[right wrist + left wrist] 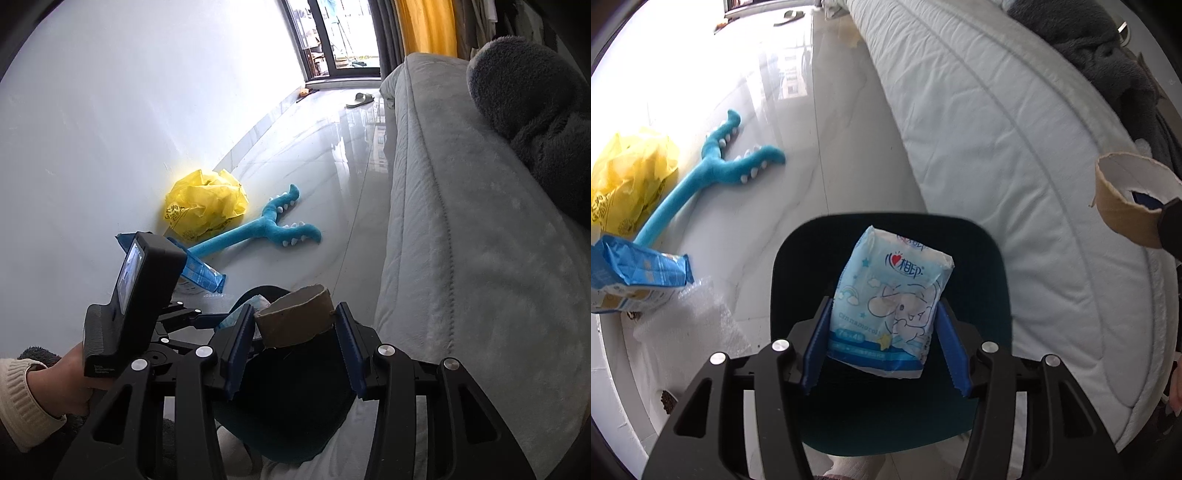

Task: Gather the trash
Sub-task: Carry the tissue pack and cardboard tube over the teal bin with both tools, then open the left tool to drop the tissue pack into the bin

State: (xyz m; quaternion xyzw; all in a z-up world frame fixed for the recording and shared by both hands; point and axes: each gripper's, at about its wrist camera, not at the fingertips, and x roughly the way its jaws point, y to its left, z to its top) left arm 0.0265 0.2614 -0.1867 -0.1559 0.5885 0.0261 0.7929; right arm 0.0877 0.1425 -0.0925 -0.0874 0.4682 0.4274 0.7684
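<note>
trash, item one: tissue pack (892, 302), pale blue wrapper with a cartoon print, pinched upright between the jaws of the left gripper (886, 328), directly above the open mouth of a dark bin (798, 258) on the floor.

trash, item two: cardboard tape core (295, 317), flattened brown ring, clamped between the nearly pressed-together jaws of the right gripper (293, 332), also over the bin, just beside the tissue pack; the same core shows at the right edge of the left wrist view (1126, 203).

trash, not yet collected: yellow plastic bag (205, 206), crumpled against the wall; blue wrapper (635, 273), torn open, near it; clear bubble wrap (690, 321) on the floor beside the bin.

other contents: teal plush toy (266, 225) with forked, toothed ends, lying on the tiled floor (827, 140) between the bag and the bed (461, 221); dark fleece (535, 85) on the bed; slipper (360, 99) far off by the window. whether the toy counts as trash cannot be told.

step in hand: judged to be the drop, both pieces held over the bin at once.

next move calls for: spreading each pair of jaws so the pack and the core fall inside the rim, then lifting clear and turning toward the litter by the wall. the light wrapper may cling to a pad.
</note>
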